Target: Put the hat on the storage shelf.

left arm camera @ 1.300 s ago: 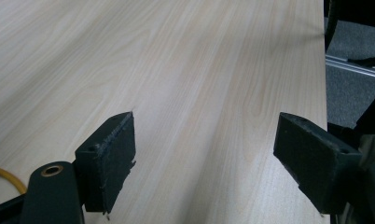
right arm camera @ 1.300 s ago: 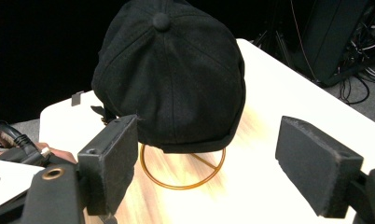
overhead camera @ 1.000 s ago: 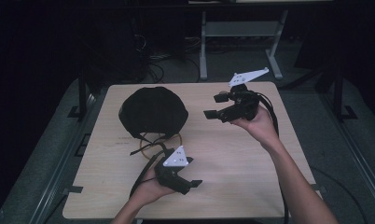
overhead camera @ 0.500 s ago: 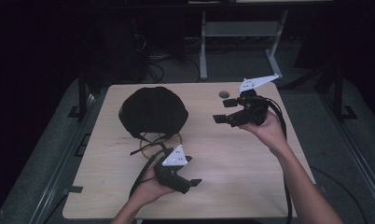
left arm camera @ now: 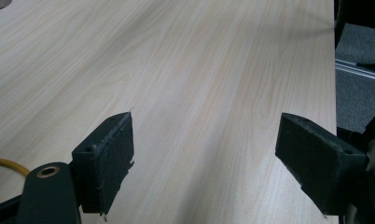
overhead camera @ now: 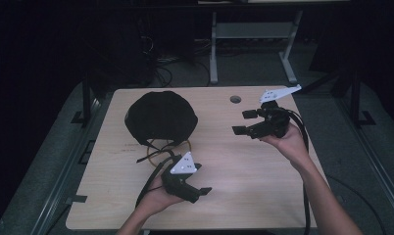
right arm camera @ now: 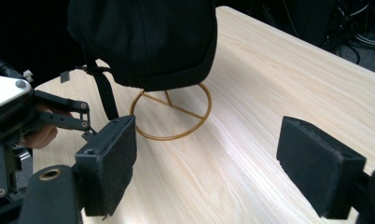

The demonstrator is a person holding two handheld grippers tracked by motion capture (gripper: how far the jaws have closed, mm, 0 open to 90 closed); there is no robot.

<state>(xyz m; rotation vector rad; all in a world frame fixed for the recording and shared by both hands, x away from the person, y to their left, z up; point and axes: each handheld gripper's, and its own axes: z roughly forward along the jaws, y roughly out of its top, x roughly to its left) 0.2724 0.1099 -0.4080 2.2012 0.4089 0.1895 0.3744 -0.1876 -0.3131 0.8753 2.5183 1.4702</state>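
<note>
A: Nearest the person, what does the left gripper (overhead camera: pixel 197 190) show?
B: It sits low over the near part of the wooden table (overhead camera: pixel 244 161), held in the left hand (overhead camera: pixel 156 198). In the left gripper view its jaws stand wide apart, released, with bare wood between them and nothing gripped. A sliver of gold wire (left arm camera: pixel 6 164) shows just off its left jaw.

A: And beyond it?
B: Just past the left gripper stands a gold wire stand (right arm camera: pixel 170 115) with a round ring base, and a black cap (overhead camera: pixel 160 116) sits on top of it. A black strap (right arm camera: pixel 104 91) hangs down from the cap's edge toward the table.

A: Where is the right gripper (overhead camera: pixel 244 121)?
B: Farther out, on the far right side of the table, held up in the right hand (overhead camera: pixel 285 142). Its jaws point toward the cap and are also spread apart, holding nothing. The cap and stand lie ahead of it, well apart from its pads.

A: Anything farther?
B: A round hole (overhead camera: pixel 235 99) in the tabletop, just beyond the right gripper.
</note>
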